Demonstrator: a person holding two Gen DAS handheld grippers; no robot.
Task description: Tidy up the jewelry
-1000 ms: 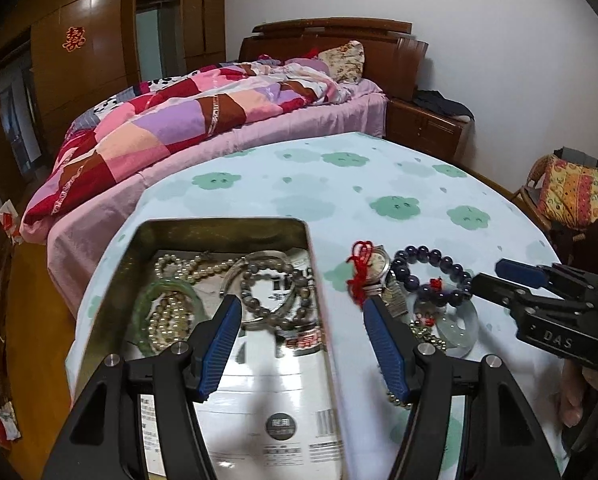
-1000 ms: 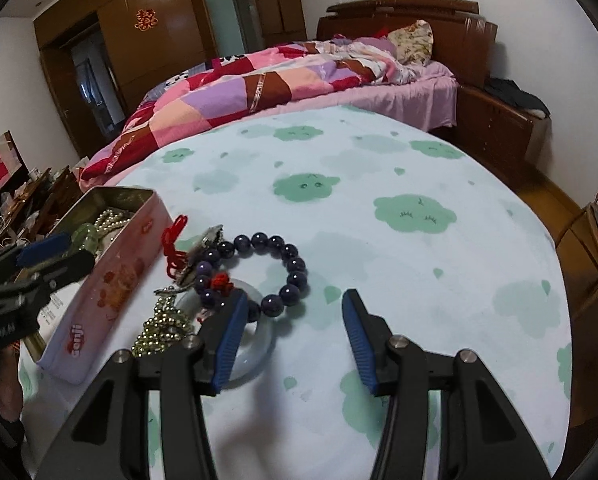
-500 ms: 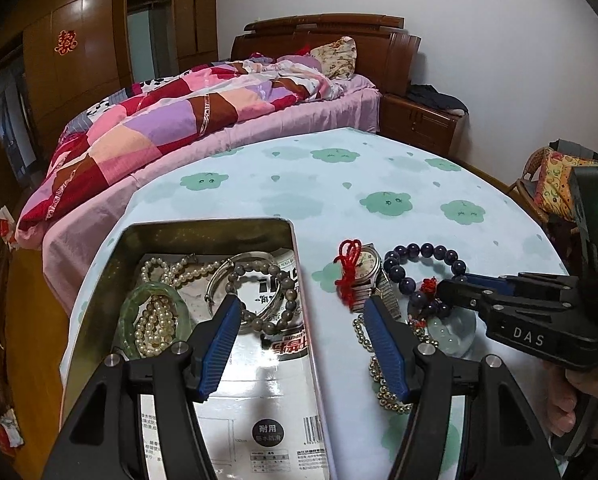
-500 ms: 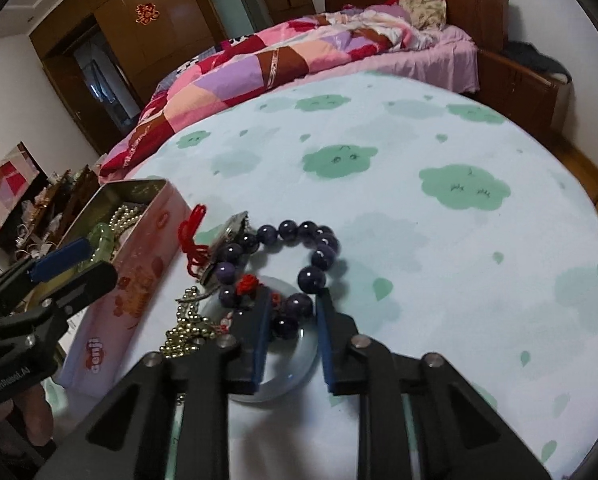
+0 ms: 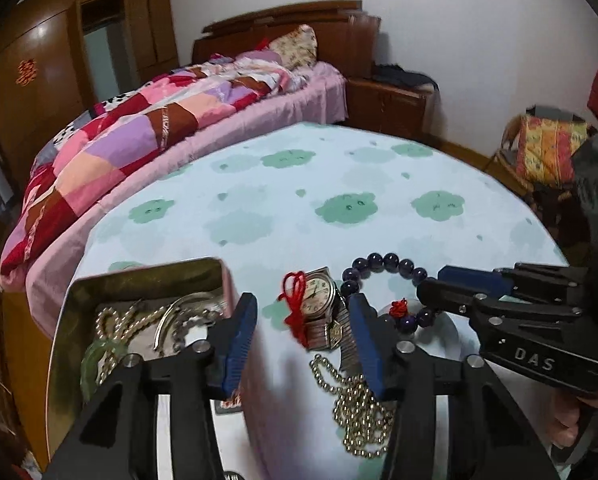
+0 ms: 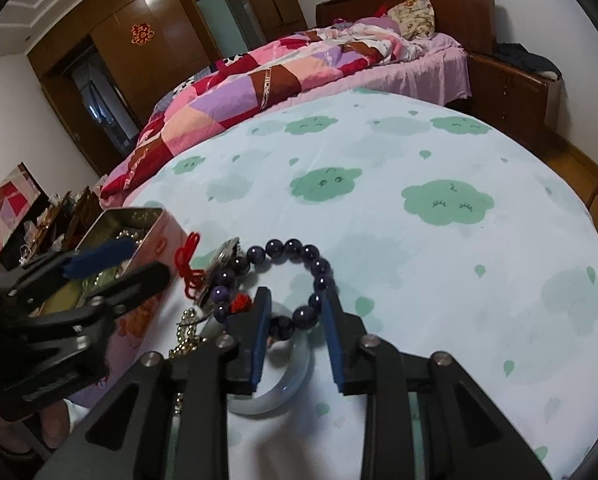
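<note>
A dark purple bead bracelet (image 6: pixel 295 256) with a red knot lies on the cloud-print tablecloth, partly over a pale jade bangle (image 6: pixel 275 384). My right gripper (image 6: pixel 295 332) straddles the bracelet's near beads, jaws partly open with a gap on each side; it also shows in the left wrist view (image 5: pixel 431 284). A wristwatch (image 5: pixel 319 292) with a red cord (image 5: pixel 295 304) and a gold bead chain (image 5: pixel 359 408) lie beside it. My left gripper (image 5: pixel 303 332) is open above the watch, next to the metal tin (image 5: pixel 75 304) that holds pearls and bangles.
The round table (image 6: pixel 419 160) has a curved edge near the right. A bed with a patchwork quilt (image 6: pixel 279 76) stands behind it. A chair with a patterned cushion (image 5: pixel 547 152) is at the right. The tin's pink wall (image 6: pixel 159 248) is left of the jewelry pile.
My right gripper closed around the bracelet's near beads half a second ago and has since widened a little. My left gripper moved right, from over the tin to over the watch.
</note>
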